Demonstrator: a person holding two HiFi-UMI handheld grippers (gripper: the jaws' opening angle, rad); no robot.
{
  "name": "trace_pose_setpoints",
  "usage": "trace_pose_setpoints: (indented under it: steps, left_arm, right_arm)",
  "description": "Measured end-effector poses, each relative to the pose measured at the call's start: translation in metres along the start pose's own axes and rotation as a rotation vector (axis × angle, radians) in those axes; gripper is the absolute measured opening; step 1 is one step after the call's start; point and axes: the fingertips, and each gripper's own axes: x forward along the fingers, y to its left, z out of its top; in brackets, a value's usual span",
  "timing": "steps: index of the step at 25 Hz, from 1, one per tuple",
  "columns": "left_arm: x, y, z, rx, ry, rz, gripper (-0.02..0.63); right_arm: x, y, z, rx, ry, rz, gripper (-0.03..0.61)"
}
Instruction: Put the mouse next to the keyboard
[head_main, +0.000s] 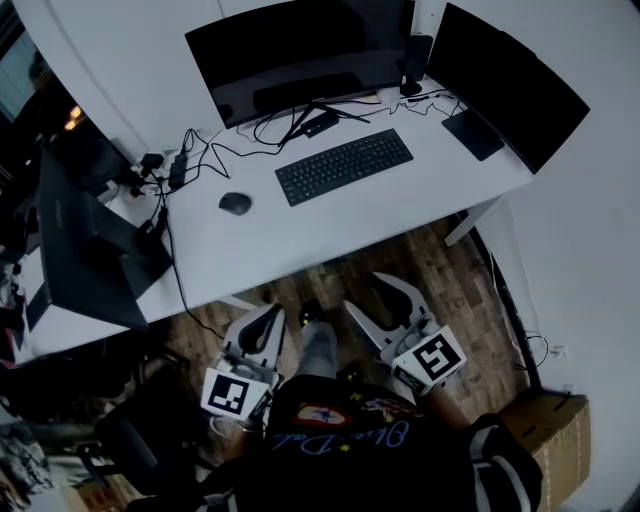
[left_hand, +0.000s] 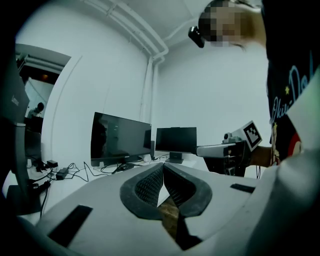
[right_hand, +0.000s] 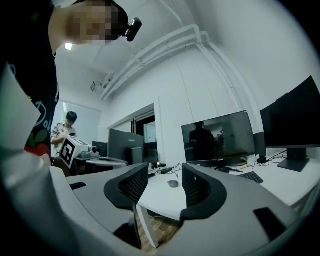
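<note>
A dark mouse (head_main: 235, 203) lies on the white desk (head_main: 260, 250), left of the black keyboard (head_main: 343, 165) and a hand's width from it. Both grippers hang below the desk's front edge, over the wooden floor. My left gripper (head_main: 268, 318) is shut with nothing in it; in the left gripper view its pads (left_hand: 150, 182) meet at the tips. My right gripper (head_main: 378, 300) is open and empty. Between its fingers the right gripper view shows the mouse (right_hand: 173, 183) far ahead on the desk, with the keyboard (right_hand: 252, 177) to the right.
A wide monitor (head_main: 300, 50) stands behind the keyboard, a second monitor (head_main: 510, 80) at the right, a third (head_main: 80, 250) at the left end. Cables and an adapter (head_main: 180, 165) lie behind the mouse. An office chair (head_main: 130, 440) is at lower left, a cardboard box (head_main: 555, 430) at lower right.
</note>
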Motion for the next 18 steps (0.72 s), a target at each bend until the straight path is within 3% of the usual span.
trace_pose_setpoints:
  steps: [9,18]
  left_arm:
    - [0.06,0.07,0.017,-0.014,-0.063,0.026,0.002]
    - [0.08,0.165,0.023,-0.025,-0.078,0.132,0.002]
  right_arm:
    - [0.075,-0.052,0.013,-0.083,0.018,0.025,0.184]
    - [0.182,-0.067,0.005,-0.078,0.079,0.119,0.189]
